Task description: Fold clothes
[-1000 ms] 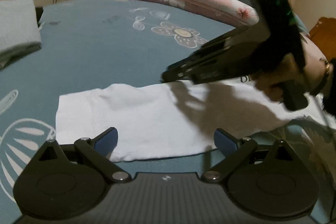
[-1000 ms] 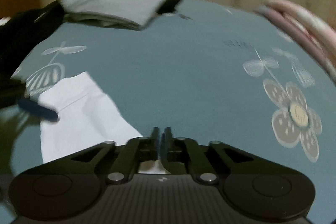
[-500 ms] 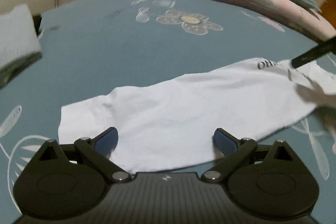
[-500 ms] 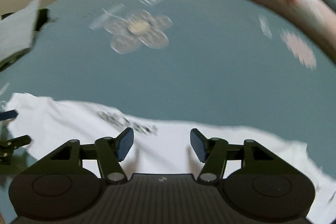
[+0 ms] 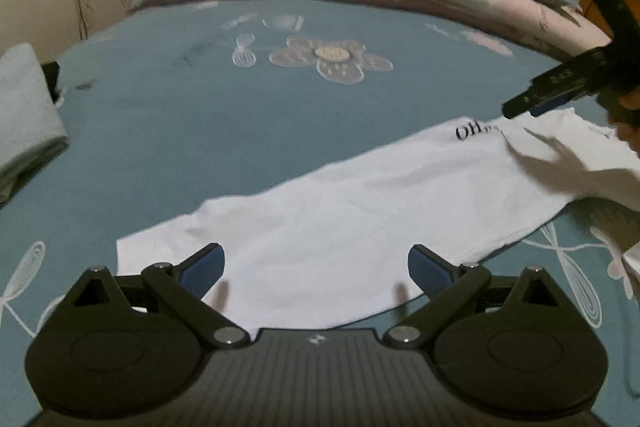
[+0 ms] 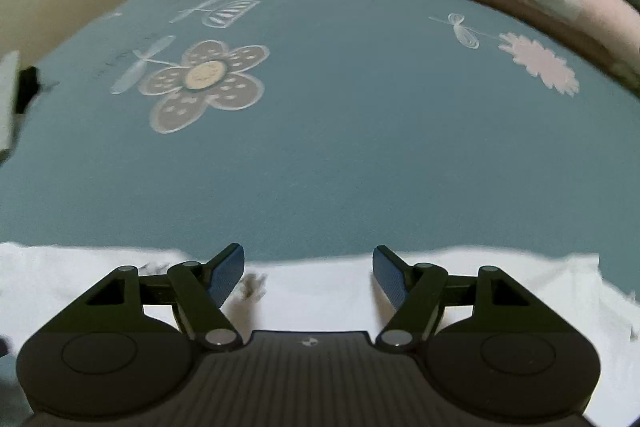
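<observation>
my left tongs [image 5: 316, 269] stand apart over the near end of the long folded white cotton shirt [image 5: 352, 219], lying from 7 to 2 o'clock on the teal flowered bedsheet [image 5: 224, 115]. my right tongs [image 6: 308, 273], jaws just opened, hover empty above its far end.

A white shirt [image 5: 360, 227] with black lettering is laid on a teal sheet [image 5: 240, 131] printed with pale flowers.
</observation>
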